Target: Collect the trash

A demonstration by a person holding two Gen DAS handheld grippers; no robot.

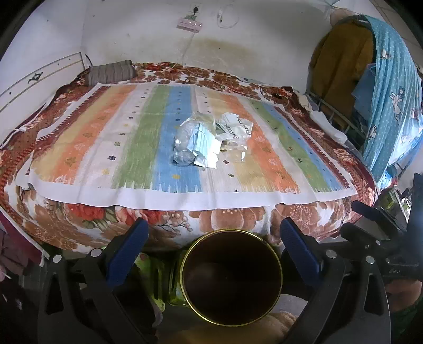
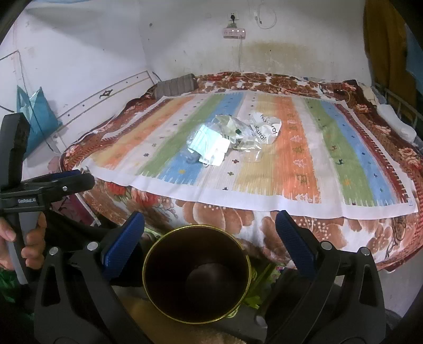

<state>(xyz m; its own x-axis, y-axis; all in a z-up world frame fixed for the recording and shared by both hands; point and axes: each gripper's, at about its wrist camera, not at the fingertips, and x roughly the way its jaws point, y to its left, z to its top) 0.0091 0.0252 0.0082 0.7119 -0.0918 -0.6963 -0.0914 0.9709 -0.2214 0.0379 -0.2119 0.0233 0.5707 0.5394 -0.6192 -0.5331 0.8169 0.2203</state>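
A pile of trash lies in the middle of the striped cloth (image 1: 79, 148) on the bed: a pale blue face mask (image 1: 202, 141) (image 2: 208, 144), crumpled clear plastic (image 1: 185, 156), and a crumpled white "Natural" wrapper (image 1: 236, 128) (image 2: 265, 127). A dark bin with a gold rim (image 1: 231, 277) (image 2: 197, 272) stands below the bed's near edge. My left gripper (image 1: 214, 238) is open and empty above the bin. My right gripper (image 2: 210, 232) is open and empty above the bin too. The left gripper also shows at the left of the right wrist view (image 2: 76, 174).
A floral blanket (image 1: 238, 217) covers the bed under the cloth. A striped pillow (image 1: 109, 72) lies at the far left by the wall. A power strip (image 1: 189, 25) and cables hang on the wall. Hanging clothes and a blue cloth (image 1: 391, 92) stand at the right.
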